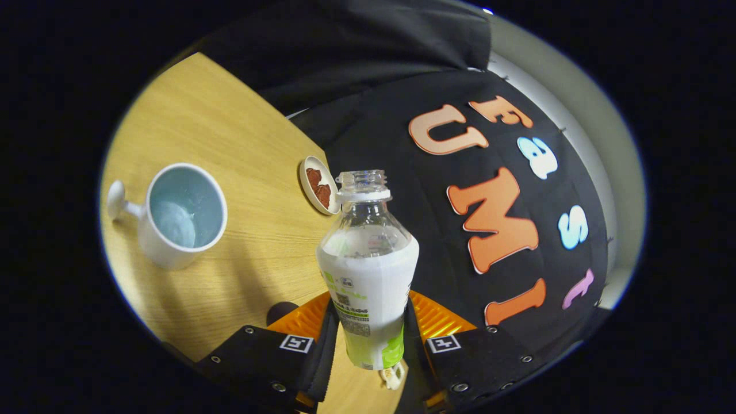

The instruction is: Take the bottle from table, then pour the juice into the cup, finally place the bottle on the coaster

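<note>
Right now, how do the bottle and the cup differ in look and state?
The bottle is clear plastic with a white and green label, gripped between the gripper fingers and lifted; the cup is opaque white with a pale blue inside and a handle, resting on the wooden table. The bottle holds whitish juice; the cup looks empty. Both are open-topped.

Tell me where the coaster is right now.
In the gripper view the coaster lies on the wooden table beyond the fingers, just behind the neck of the gripped bottle, with the cup off to its side.
</note>
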`<act>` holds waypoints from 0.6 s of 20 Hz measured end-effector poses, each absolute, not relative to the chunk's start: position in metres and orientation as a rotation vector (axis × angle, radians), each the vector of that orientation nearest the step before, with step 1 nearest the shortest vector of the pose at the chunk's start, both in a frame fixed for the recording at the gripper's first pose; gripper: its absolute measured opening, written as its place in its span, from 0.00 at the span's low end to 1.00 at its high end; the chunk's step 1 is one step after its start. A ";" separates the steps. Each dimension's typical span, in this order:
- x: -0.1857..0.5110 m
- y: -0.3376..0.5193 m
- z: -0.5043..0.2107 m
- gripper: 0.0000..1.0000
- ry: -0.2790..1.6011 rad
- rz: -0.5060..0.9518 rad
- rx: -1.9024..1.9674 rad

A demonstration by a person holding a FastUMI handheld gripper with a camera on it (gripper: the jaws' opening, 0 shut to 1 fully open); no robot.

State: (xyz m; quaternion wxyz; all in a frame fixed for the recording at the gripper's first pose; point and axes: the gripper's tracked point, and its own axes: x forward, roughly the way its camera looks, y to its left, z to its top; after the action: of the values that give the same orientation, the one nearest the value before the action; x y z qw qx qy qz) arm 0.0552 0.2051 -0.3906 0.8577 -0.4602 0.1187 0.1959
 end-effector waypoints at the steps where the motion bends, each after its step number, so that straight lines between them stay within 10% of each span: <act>1: 0.060 0.204 -0.393 0.57 0.274 0.411 -0.896; 12: 0.087 0.192 -0.418 0.58 0.465 0.366 -0.209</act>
State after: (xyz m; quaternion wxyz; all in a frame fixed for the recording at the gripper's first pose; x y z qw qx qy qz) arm 0.0872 0.1920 -0.4185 0.9511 -0.1029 0.2289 0.1800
